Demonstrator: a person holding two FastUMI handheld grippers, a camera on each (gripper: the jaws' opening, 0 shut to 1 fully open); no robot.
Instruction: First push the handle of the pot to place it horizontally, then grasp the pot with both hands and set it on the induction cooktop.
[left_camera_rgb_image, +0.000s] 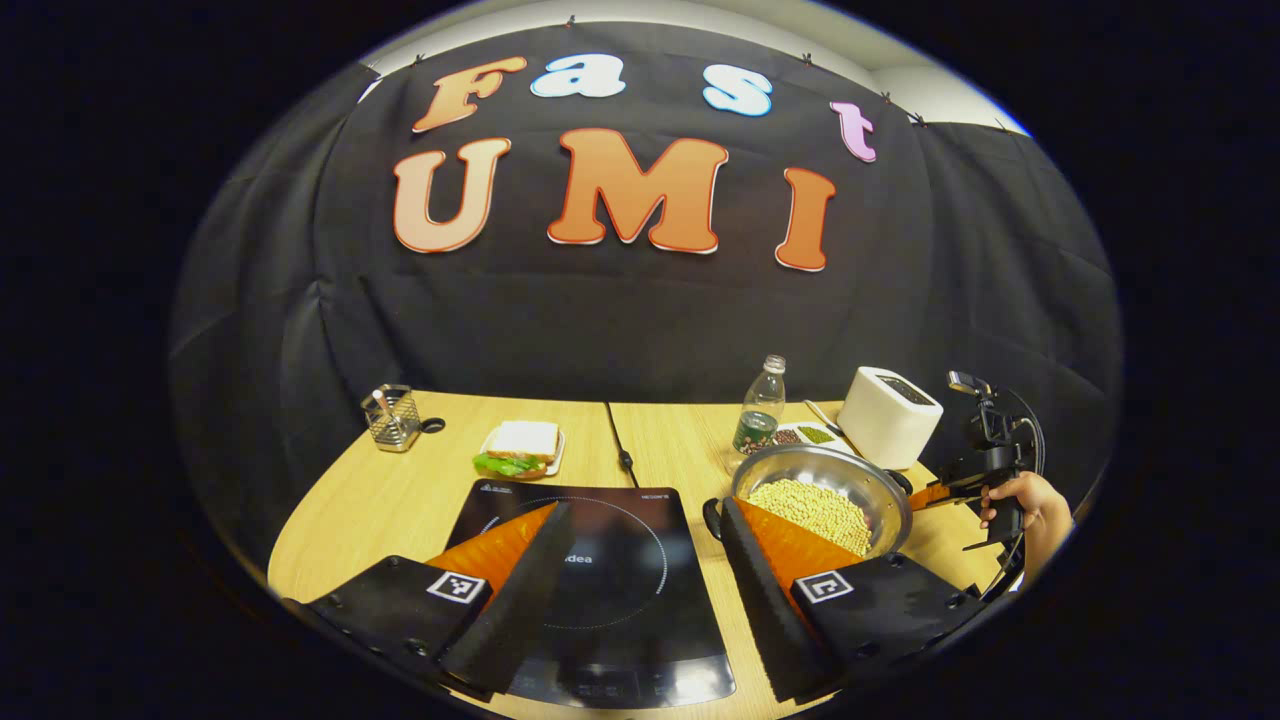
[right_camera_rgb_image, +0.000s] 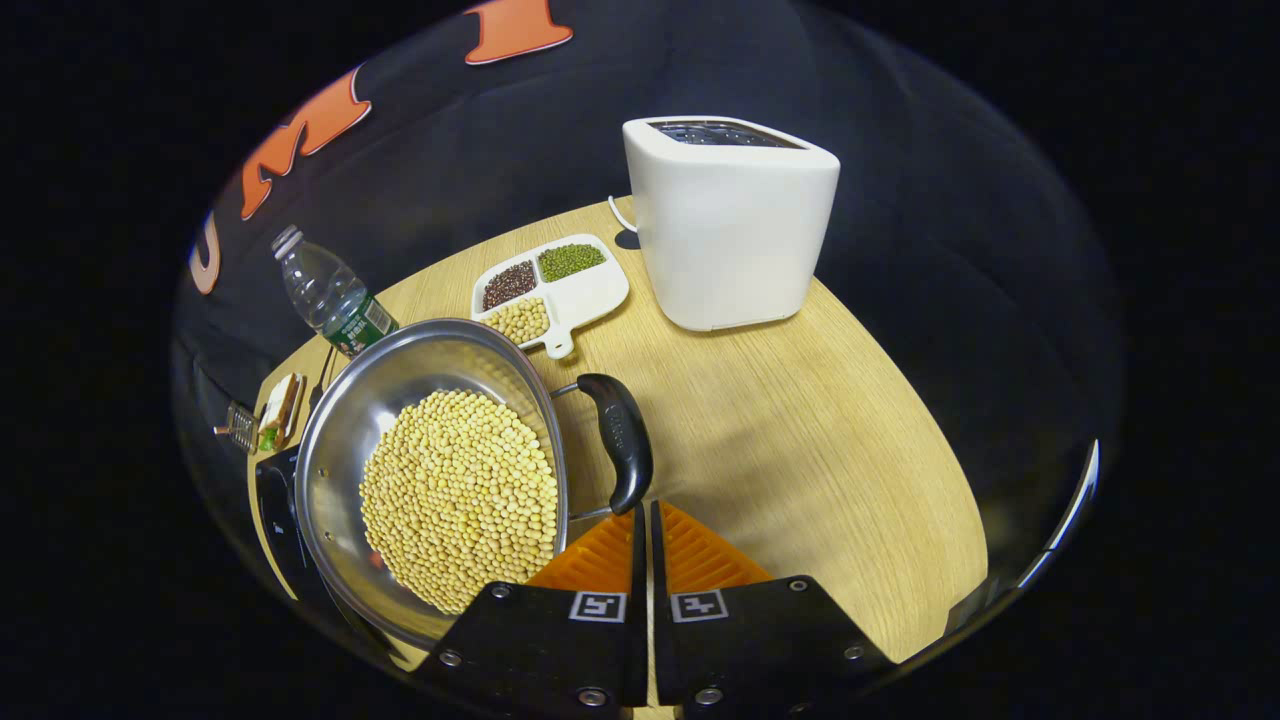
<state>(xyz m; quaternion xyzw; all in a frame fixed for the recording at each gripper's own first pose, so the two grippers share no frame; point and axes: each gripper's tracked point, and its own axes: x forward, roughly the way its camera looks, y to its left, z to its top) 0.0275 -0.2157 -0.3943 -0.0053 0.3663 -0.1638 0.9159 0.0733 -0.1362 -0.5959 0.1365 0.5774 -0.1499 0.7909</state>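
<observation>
A steel pot (left_camera_rgb_image: 820, 478) of yellow soybeans stands on the wooden table, just right of the black induction cooktop (left_camera_rgb_image: 620, 545). My left gripper (left_camera_rgb_image: 640, 560) hovers open over the cooktop, its right finger close to the pot's near black side handle (left_camera_rgb_image: 712, 517). In the right gripper view the pot (right_camera_rgb_image: 340, 440) lies at the left, and its other black handle (right_camera_rgb_image: 620, 435) curves beside the rim. My right gripper (right_camera_rgb_image: 643, 515) is shut with nothing between its fingers, tips right at that handle's near end. The left gripper view shows the right gripper (left_camera_rgb_image: 930, 495) held by a hand (left_camera_rgb_image: 1030, 505).
A white toaster (right_camera_rgb_image: 730, 220) and a divided dish of beans (right_camera_rgb_image: 550, 290) stand behind the pot, with a water bottle (right_camera_rgb_image: 330, 295) beside them. A sandwich plate (left_camera_rgb_image: 520, 450), a wire holder (left_camera_rgb_image: 392, 418) and the cooktop's cable (left_camera_rgb_image: 620, 450) sit at the table's back.
</observation>
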